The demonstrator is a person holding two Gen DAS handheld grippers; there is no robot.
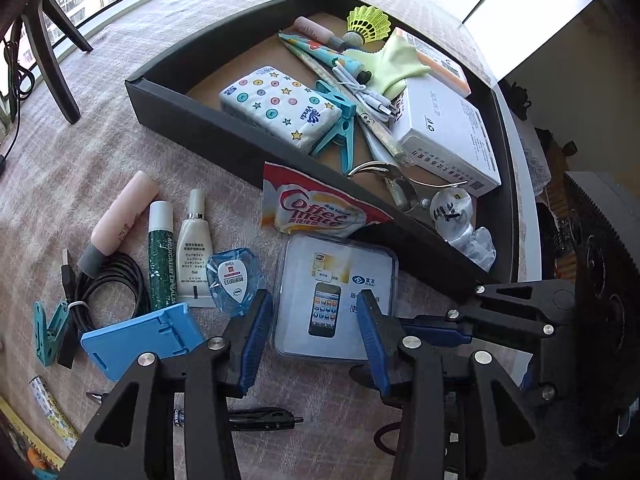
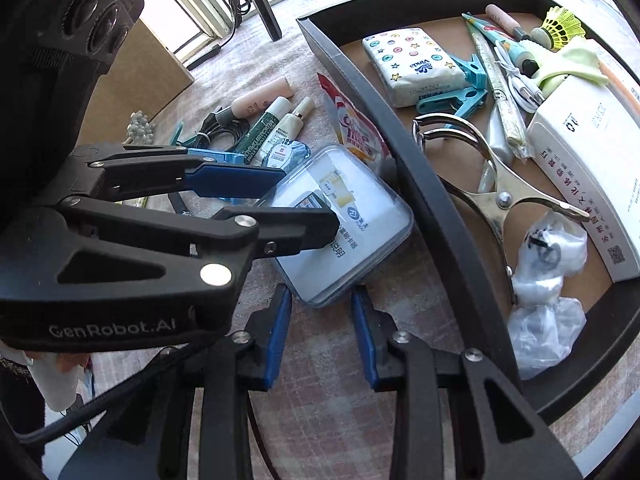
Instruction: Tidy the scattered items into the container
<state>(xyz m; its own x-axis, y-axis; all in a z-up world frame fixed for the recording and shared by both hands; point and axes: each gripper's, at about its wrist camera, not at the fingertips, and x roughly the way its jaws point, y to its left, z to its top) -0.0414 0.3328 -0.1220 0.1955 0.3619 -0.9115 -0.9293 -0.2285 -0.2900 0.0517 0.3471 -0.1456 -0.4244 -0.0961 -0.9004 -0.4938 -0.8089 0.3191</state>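
Because it lies flat on the tabletop [image 1: 48, 184] at lower centre of both views, just beside the black container [image 1: 224, 136] wall, the clear plastic case [image 1: 334, 300] with the phone leaflet looks like the piece both tools are closing on. It seems light, rigid and slick, so a pinch across its thin edges should hold better than pressing on the glossy lid. The left tool [image 1: 316, 332] stands apart, its blue pads straddling the case's near edge without clamping. The right tool [image 2: 320, 332] is also apart, just short of the case's corner. Beyond, upper in the frame, the container already holds a tissue pack [image 1: 280, 106] and a white box [image 1: 448, 140].
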